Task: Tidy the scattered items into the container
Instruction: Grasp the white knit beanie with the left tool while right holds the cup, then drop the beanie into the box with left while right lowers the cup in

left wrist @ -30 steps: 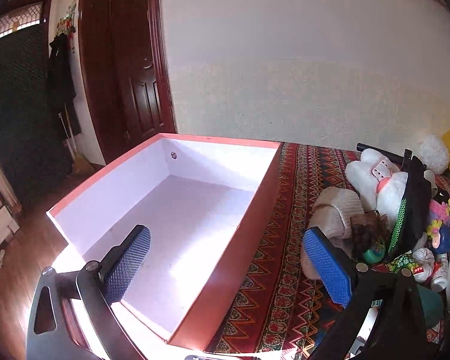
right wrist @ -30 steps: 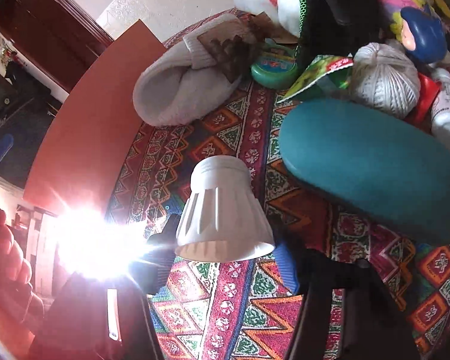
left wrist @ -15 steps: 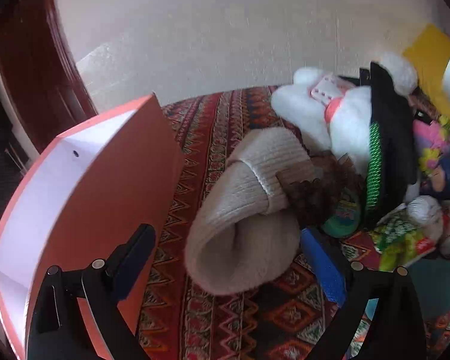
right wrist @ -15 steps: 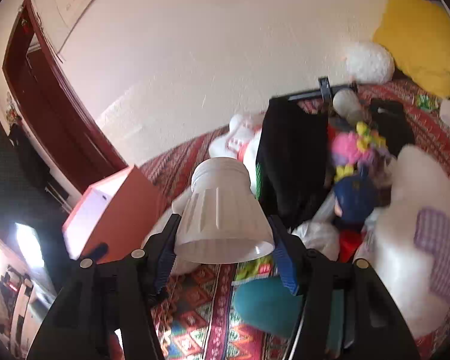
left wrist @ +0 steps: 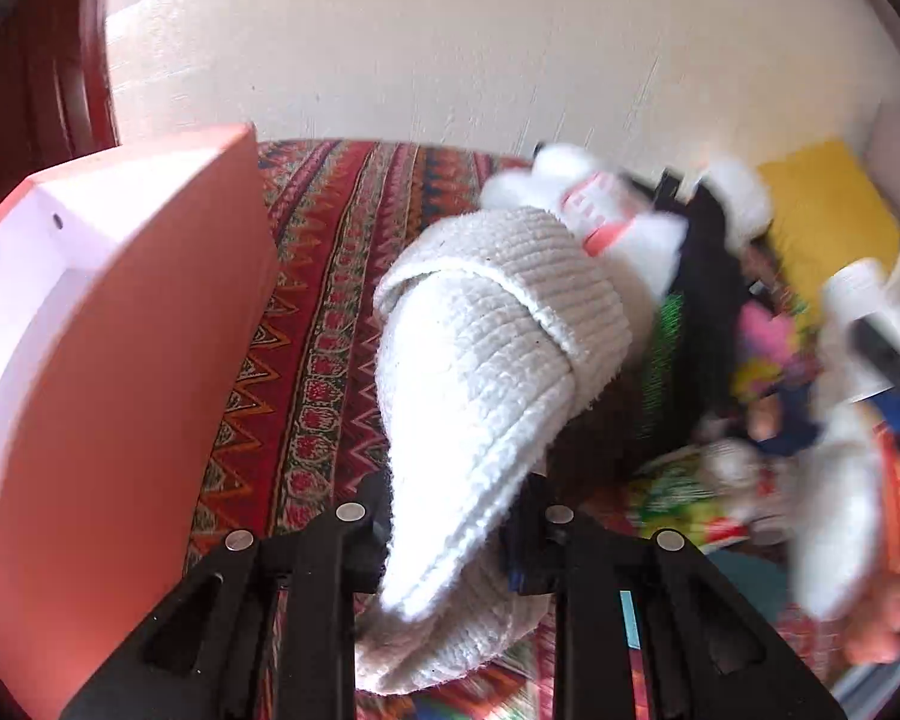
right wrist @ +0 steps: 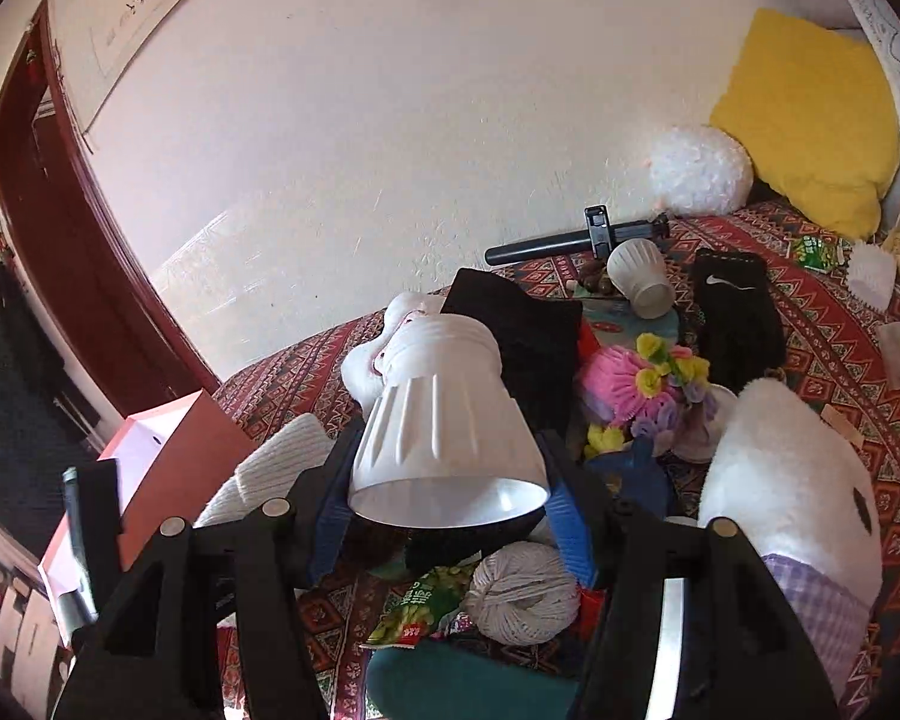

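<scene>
My left gripper [left wrist: 450, 516] points down at a white knit hat [left wrist: 498, 348] on the patterned blanket. Its jaws are closing, and the pads pinch the hat's near end between them. The orange box [left wrist: 120, 390] with a white inside stands just left of the hat. My right gripper [right wrist: 450, 480] is shut on a ribbed white plastic cup [right wrist: 444, 432], held above the pile with its mouth toward the camera. The right wrist view shows the hat [right wrist: 276, 462] and the box [right wrist: 174, 456] at lower left.
A pile covers the red blanket [right wrist: 822, 348]: a white plush toy [right wrist: 798, 480], a black glove [right wrist: 738, 312], a second white cup [right wrist: 642, 282], a yarn ball [right wrist: 528, 594], a teal case [right wrist: 450, 678], and a black tube [right wrist: 570, 240]. A yellow cushion [right wrist: 810, 120] leans at the far right.
My left gripper swung from over the box to the knit hat and closed on it. My right gripper rose off the blanket with the cup still in it.
</scene>
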`<state>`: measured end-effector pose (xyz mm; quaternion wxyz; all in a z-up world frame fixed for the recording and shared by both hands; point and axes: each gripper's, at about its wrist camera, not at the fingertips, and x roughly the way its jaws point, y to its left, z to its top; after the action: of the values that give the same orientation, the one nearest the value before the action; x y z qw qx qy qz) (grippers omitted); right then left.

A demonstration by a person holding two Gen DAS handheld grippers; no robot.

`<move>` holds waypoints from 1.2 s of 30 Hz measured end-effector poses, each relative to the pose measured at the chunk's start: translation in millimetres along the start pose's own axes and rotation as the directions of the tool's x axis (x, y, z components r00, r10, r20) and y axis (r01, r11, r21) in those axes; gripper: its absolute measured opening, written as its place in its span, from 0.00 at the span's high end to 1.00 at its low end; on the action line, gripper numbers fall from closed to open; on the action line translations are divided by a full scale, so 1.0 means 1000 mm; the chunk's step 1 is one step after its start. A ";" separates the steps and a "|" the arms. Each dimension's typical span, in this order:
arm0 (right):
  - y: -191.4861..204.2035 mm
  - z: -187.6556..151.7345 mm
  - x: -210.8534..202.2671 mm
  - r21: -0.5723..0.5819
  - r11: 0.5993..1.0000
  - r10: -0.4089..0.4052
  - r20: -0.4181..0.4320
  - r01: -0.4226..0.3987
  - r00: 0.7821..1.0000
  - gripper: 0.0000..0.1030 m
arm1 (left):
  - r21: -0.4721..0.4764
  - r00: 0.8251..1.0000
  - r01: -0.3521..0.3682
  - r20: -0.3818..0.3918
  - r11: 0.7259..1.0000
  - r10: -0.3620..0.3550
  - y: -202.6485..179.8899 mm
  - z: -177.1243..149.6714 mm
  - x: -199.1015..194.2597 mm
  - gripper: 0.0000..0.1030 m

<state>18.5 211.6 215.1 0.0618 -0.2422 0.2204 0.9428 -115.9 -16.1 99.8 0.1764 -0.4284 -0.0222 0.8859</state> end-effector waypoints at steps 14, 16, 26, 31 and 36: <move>0.038 0.000 -0.018 -0.072 0.997 -0.018 0.054 0.022 0.998 0.45 | -0.135 0.910 -0.080 0.394 0.988 0.127 0.079 0.004 -0.192 0.80; 0.051 -0.003 -0.021 -0.099 0.995 -0.015 0.059 0.021 0.998 0.45 | -0.179 0.904 -0.111 0.391 0.978 0.175 0.099 0.010 -0.192 0.80; 0.152 -0.026 -0.047 -0.299 0.951 0.105 0.086 -0.075 0.991 0.45 | -0.408 0.884 -0.335 0.176 0.849 0.433 0.203 -0.013 -0.133 0.63; 0.203 -0.042 -0.059 -0.377 0.913 0.192 0.065 -0.154 0.979 0.45 | -0.496 0.781 -0.403 0.251 0.769 0.571 0.219 -0.027 -0.168 0.19; 0.258 -0.048 -0.059 -0.436 0.870 0.278 0.044 -0.232 0.960 0.45 | -0.540 0.738 -0.419 0.266 0.730 0.620 0.233 -0.039 -0.185 0.19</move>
<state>32.8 -41.3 305.0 -0.1064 -0.1687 0.0355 0.9793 -48.7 -299.6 169.4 -0.1982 -0.2390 -0.1386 0.9404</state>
